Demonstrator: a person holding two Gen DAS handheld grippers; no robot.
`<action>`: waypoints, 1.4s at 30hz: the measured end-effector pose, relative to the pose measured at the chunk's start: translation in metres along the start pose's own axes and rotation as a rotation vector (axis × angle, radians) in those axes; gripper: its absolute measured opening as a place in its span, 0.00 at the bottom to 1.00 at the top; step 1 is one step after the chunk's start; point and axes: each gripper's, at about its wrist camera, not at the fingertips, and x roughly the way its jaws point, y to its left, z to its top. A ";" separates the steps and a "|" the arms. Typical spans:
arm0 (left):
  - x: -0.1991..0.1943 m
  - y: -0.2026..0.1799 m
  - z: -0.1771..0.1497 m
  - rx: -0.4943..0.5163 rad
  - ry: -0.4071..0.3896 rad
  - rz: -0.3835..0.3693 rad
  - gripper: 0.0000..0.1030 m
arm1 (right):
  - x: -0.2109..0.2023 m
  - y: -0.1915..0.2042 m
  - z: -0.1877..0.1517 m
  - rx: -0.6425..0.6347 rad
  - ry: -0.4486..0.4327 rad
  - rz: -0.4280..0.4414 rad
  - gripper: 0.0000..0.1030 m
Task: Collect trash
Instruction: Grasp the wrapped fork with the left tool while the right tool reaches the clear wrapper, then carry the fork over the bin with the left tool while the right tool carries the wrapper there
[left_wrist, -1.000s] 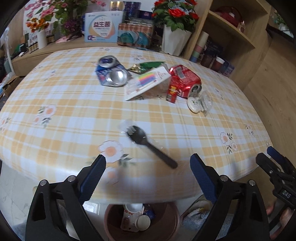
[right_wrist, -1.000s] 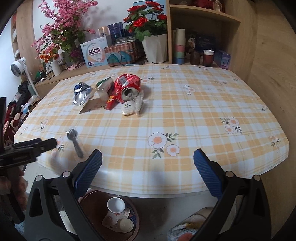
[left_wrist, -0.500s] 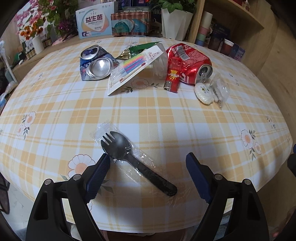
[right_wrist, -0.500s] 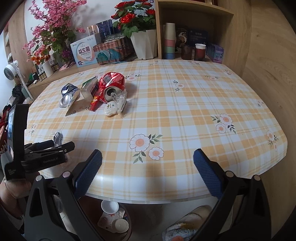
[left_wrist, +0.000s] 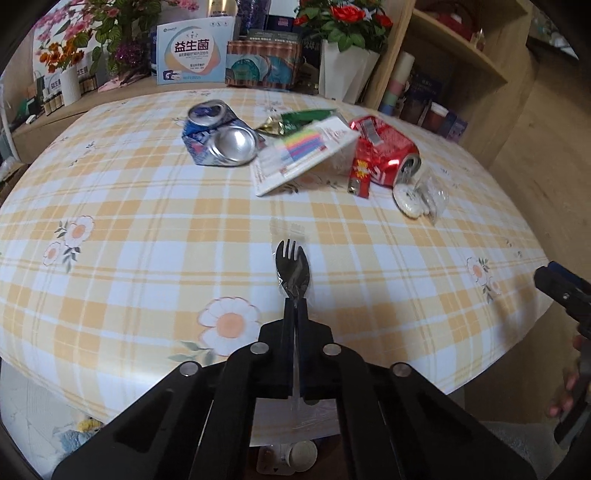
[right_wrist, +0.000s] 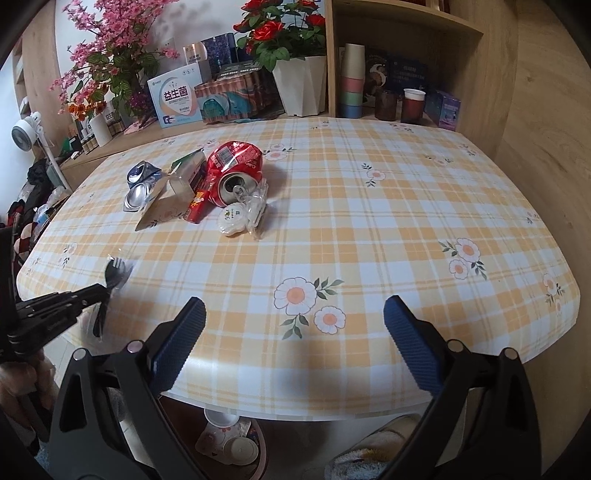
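Likely a home: tablecloth (right_wrist: 369, 206), flowers (right_wrist: 269, 33), shelves (right_wrist: 406, 22).

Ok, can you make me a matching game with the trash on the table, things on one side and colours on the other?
Things:
1. wrapped plastic spork
2. crushed cola can
3. crushed soda can
4. round disc

Colours:
A. white
B. blue and silver
C. black
D. red

Pairs: 1-C, 2-D, 3-B, 4-A
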 end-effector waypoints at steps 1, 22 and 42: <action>-0.004 0.005 0.002 -0.007 -0.008 -0.010 0.01 | 0.001 0.001 0.002 -0.003 0.004 0.004 0.82; -0.088 0.057 0.013 -0.105 -0.153 -0.097 0.01 | 0.089 0.032 0.077 -0.056 0.045 0.093 0.47; -0.104 0.083 -0.003 -0.148 -0.150 -0.063 0.01 | 0.104 0.039 0.080 0.036 0.075 0.113 0.14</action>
